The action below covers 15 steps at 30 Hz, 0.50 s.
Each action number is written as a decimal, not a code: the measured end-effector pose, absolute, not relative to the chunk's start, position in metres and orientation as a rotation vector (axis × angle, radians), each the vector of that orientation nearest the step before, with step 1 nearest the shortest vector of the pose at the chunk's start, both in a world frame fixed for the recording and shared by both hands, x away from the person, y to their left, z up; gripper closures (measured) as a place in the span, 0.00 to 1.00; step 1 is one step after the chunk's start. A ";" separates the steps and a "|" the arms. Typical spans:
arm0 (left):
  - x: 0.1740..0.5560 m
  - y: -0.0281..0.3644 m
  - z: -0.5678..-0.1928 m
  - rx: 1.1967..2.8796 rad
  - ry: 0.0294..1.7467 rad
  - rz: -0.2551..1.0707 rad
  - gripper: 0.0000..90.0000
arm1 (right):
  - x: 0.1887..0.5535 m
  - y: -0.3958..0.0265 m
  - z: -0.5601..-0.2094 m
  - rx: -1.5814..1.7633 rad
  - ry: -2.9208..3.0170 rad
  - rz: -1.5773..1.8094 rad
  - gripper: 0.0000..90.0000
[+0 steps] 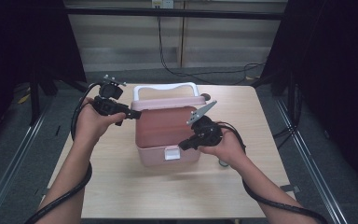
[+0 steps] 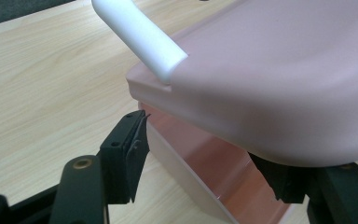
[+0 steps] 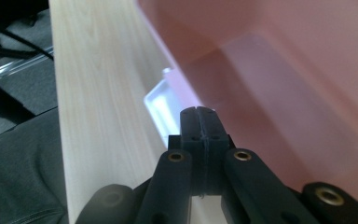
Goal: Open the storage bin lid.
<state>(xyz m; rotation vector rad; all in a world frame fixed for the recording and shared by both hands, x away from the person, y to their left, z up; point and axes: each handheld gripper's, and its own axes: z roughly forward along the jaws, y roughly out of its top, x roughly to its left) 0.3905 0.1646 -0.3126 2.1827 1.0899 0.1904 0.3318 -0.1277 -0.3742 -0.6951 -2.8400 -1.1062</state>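
So the wooden table [image 1: 121, 186] takes up most of the high view, and sitting pretty much in the middle of it is a pink box [image 1: 165, 137] with its lid [image 1: 168, 100] swung up toward the far side. The lid has a white handle [image 1: 165, 87] arching over its far edge, and there's a little white latch [image 1: 171, 153] on the box's near wall.

The left gripper [image 1: 133, 114] comes in from the left and sits right at the left corner of the raised lid. In the left gripper view you can see it better: the lid's corner [image 2: 279, 84] lies between the two jaws, which are spread around it, one black jaw on the near-left side and the other tucked under the lid edge at lower right. Can't really tell if the pads are actually pressing on the plastic or just straddling it.

The right gripper [image 1: 182, 145] is at the box's front right corner, pointing in over the rim just beside the latch. Its jaws are pressed flat together with nothing in them. From the right gripper view, the tips [image 3: 200, 116] sit just at the box rim, with the pink inside of the box [image 3: 279, 93] stretching off to the right and the white latch [image 3: 161, 100] just left of the tips.
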 end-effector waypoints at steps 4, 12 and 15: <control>0.391 0.164 -0.313 2.181 1.093 0.194 0.42 | 0.327 -0.117 -0.382 -0.647 -2.845 -1.065 1.00; 0.392 0.163 -0.313 2.177 1.086 0.198 0.42 | 0.327 -0.108 -0.391 -0.615 -2.855 -1.050 1.00; 0.392 0.162 -0.313 2.173 1.086 0.208 0.42 | 0.328 -0.108 -0.392 -0.627 -2.851 -1.058 1.00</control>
